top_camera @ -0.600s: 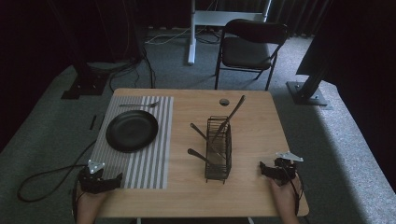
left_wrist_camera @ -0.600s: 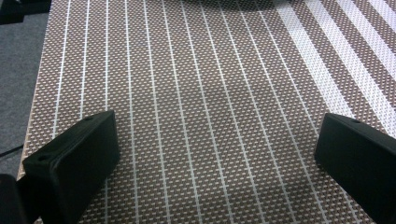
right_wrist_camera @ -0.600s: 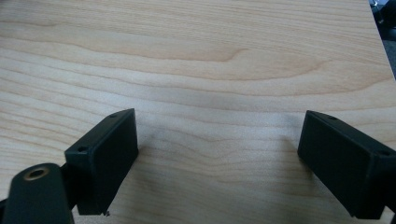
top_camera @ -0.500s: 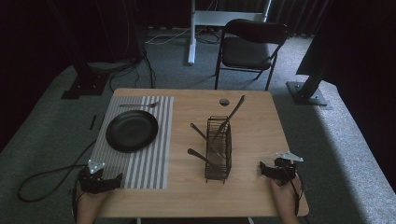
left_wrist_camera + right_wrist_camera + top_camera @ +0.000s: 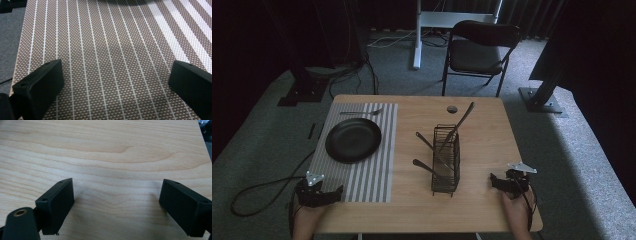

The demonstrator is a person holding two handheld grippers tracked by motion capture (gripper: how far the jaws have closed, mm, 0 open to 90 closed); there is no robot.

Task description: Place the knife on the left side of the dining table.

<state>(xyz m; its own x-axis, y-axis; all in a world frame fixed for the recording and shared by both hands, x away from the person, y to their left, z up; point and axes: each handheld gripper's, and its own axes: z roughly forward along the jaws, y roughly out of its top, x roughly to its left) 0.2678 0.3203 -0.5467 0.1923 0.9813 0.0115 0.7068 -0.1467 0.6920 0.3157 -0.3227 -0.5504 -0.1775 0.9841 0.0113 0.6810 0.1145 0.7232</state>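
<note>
Both claws, left claw [image 5: 334,192] and right claw [image 5: 495,181], rest open and empty on the surface [image 5: 484,130], unmoved since a moment ago, so nothing has begun.

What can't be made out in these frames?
- Small dark disc, high view: too small to identify.
- Utensils in the wire rack, high view: lower ends hidden by dim mesh, types unclear.
- Plate, left gripper view: cut off by the top edge.
- Utensil beyond the plate, high view: too small to name.
</note>
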